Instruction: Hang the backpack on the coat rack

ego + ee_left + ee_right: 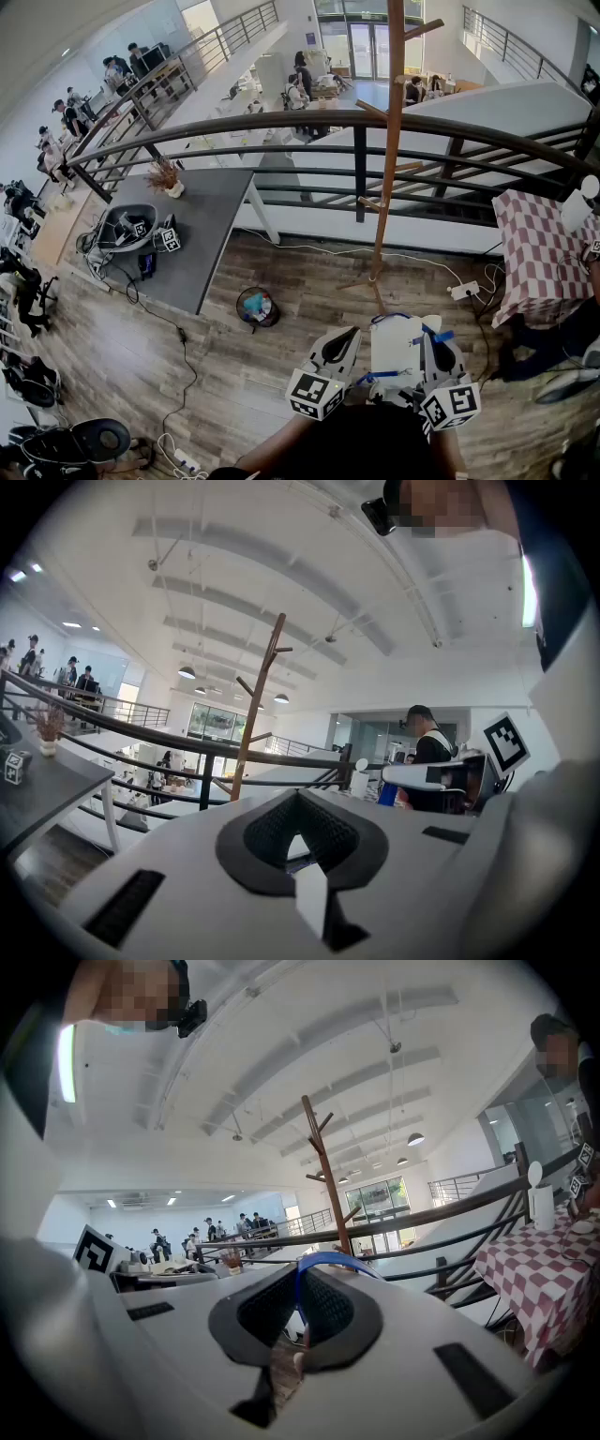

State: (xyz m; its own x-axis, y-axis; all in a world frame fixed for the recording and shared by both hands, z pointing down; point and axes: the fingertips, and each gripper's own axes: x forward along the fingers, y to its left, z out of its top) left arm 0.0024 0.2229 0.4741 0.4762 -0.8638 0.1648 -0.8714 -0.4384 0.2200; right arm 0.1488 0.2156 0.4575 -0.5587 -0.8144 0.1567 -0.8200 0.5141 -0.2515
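Currently the backpack [394, 349] is held low by its blue loop [328, 1258] in the clamped right gripper [437, 339]. The left gripper [348, 336] is closed beside it. The rack [390, 141] stands straight ahead, upright.

open floor [234, 375] before coat rack [391, 141], railing [281, 118] behind
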